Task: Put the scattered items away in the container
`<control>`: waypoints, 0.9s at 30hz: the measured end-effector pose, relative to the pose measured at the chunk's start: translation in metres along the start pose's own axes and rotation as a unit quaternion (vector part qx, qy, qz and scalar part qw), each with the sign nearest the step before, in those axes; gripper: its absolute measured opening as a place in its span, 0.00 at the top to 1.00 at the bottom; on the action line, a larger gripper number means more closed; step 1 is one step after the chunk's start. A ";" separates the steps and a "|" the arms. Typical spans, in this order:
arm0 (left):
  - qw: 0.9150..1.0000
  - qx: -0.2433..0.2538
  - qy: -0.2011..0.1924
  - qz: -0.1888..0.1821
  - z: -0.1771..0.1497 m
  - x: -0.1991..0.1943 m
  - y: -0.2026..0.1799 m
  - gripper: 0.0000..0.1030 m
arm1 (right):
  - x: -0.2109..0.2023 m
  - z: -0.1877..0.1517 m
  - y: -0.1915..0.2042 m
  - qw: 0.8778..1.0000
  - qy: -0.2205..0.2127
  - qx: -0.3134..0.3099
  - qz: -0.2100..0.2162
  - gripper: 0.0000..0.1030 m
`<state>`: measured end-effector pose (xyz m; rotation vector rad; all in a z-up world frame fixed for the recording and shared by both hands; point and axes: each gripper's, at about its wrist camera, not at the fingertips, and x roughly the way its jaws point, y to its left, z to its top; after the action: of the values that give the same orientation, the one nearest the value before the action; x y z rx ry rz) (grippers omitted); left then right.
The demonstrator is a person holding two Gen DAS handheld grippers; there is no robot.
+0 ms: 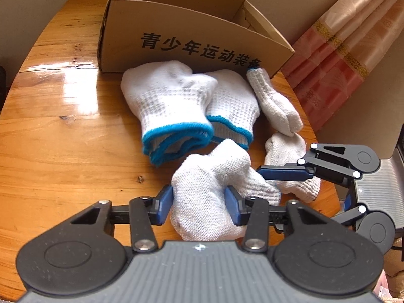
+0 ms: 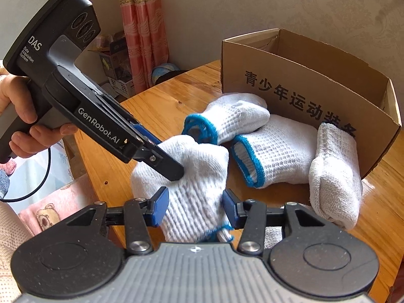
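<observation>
A: Both jaws clamped on one white knit glove [image 1: 212,192], low over the wooden surface [image 1: 63,131]. Left gripper [image 1: 199,207] squeezing the bunched fingers end, right gripper [image 2: 195,208] pinching the blue-trimmed cuff end.

B: Printed on the side of the left tool, in white: "GenRobot.AI", and higher up "DAS, Data Acquisition System". A hand [image 2: 22,116] wrapped round its grip.

A: And the container? Open cardboard box [image 1: 192,40] at the back of the surface, black characters along the front: 青少年运动装备.

B: Two rolled blue-cuffed gloves [image 1: 171,108] lying side by side just before the box, touching. Another grey-white glove [image 1: 275,103] to their right, tip against the box wall. Nothing readable on the gloves.
</observation>
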<state>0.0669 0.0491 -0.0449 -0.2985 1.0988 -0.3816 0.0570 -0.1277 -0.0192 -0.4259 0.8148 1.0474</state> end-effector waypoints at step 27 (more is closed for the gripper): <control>1.000 -0.008 0.011 -0.003 -0.002 0.013 0.006 0.56 | 0.009 -0.016 -0.004 0.999 0.033 -0.020 0.010 0.34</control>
<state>0.0715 0.0485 -0.0587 -0.3117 1.1239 -0.3825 0.0569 -0.1346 -0.0365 -0.4885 0.8592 1.0743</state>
